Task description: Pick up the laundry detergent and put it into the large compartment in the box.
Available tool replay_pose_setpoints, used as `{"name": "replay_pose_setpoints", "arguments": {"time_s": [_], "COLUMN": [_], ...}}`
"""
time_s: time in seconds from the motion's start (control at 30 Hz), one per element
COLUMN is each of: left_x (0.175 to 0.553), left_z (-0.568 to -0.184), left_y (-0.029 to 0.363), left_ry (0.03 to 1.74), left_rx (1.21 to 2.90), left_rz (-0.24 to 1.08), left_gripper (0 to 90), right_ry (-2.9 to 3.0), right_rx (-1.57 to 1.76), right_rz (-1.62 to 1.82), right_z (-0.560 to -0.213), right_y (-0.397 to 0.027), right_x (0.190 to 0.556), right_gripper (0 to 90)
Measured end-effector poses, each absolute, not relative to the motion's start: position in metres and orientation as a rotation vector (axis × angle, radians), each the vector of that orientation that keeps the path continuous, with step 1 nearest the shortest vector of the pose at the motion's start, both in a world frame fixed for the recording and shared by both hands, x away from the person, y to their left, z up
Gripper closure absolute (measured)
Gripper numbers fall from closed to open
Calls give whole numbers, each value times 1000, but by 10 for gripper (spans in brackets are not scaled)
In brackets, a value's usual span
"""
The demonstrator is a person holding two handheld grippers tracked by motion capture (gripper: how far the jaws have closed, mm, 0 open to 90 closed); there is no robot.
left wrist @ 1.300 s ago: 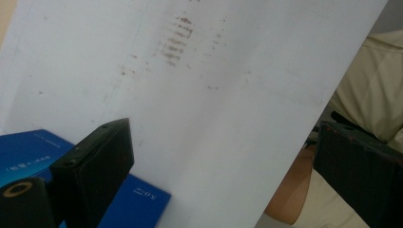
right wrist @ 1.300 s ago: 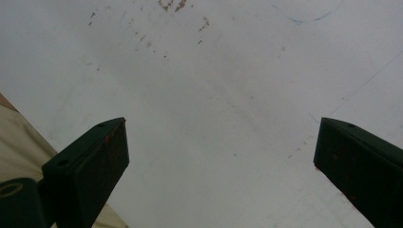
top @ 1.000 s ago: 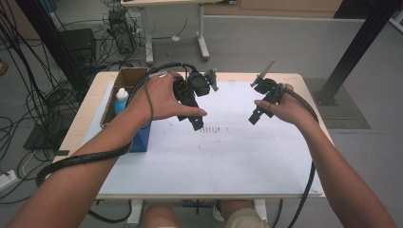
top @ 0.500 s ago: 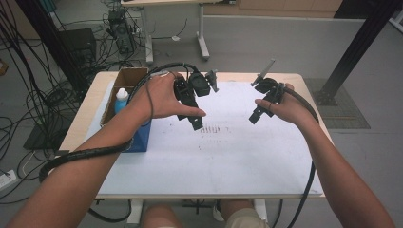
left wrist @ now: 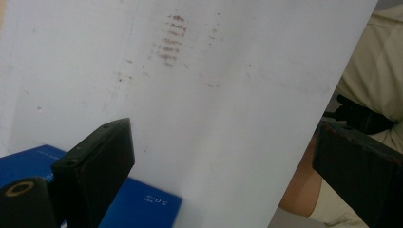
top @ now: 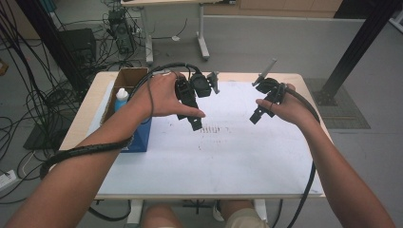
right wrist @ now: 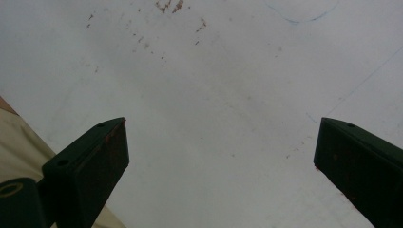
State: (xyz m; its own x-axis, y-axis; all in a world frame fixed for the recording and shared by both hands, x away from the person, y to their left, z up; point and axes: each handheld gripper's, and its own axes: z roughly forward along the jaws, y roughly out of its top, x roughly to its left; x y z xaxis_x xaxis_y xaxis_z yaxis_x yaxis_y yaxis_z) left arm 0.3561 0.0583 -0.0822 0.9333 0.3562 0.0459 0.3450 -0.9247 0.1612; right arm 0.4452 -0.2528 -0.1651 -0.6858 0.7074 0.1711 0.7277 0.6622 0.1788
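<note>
While both hands hover over the white surface (top: 228, 161), the left gripper (top: 195, 124) and the right gripper (top: 255, 117) each hang released, jaws spread wide with nothing between them. Nearest the left gripper lies a blue box (top: 140, 137) at the surface's left side, just in front of a cardboard box (top: 127, 80) holding a white-capped bottle (top: 121, 97).

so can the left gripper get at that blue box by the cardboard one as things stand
Probably yes. The left gripper hovers open with nothing in it, just right of the blue box, and only bare white table lies between them.
</note>
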Motion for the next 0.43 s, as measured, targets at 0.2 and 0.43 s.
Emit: {"name": "replay_pose_setpoints", "arguments": {"time_s": [0.2, 0.43], "left_x": [357, 357], "left_z": [-83, -84], "left_y": [60, 61], "left_ry": [539, 537], "left_rx": [2941, 2945], "left_rz": [107, 105], "left_gripper": [73, 73], "right_ry": [-2786, -2788], "right_rx": [-1198, -1193], "right_rz": [-353, -359], "right_z": [-166, -165], "right_y": [-252, -251], "right_x": [446, 445], "right_gripper": [44, 44]}}
